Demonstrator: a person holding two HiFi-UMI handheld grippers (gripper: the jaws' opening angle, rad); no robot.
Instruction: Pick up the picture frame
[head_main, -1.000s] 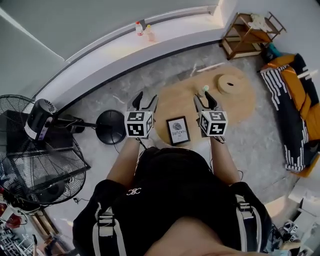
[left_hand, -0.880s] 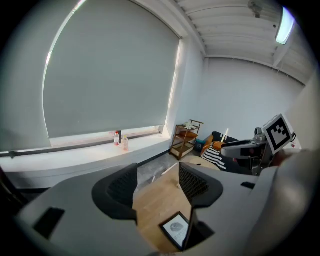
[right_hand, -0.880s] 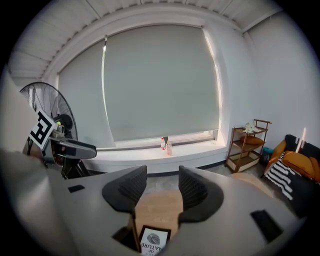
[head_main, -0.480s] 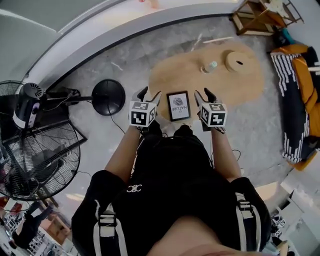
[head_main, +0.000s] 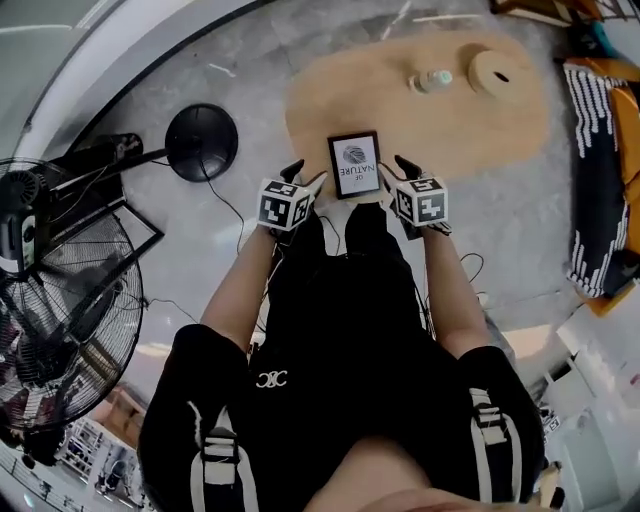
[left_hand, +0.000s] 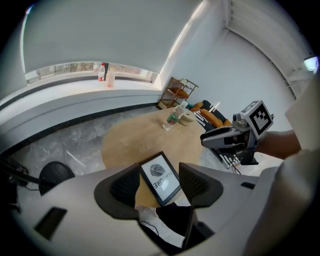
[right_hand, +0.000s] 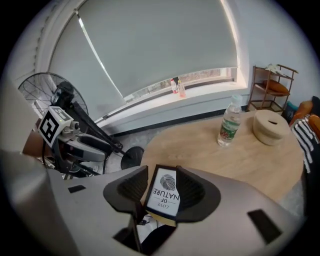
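Head view: grippers flank picture frame, jaws wide, empty (right's narrowing); bottle beyond.

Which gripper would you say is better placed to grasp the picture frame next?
Probably right: the right gripper has the picture frame squarely between its open fingers, untouched, which just closed slightly; the left gripper sees it skewed.

My head camera looks steeply down from high up, past the wearer's torso to the bench. The other two ride low and close behind their tongs. The one on the left tongs faces the shelf, and the one on the right tongs faces the fan. All three share the picture frame and the bottle.
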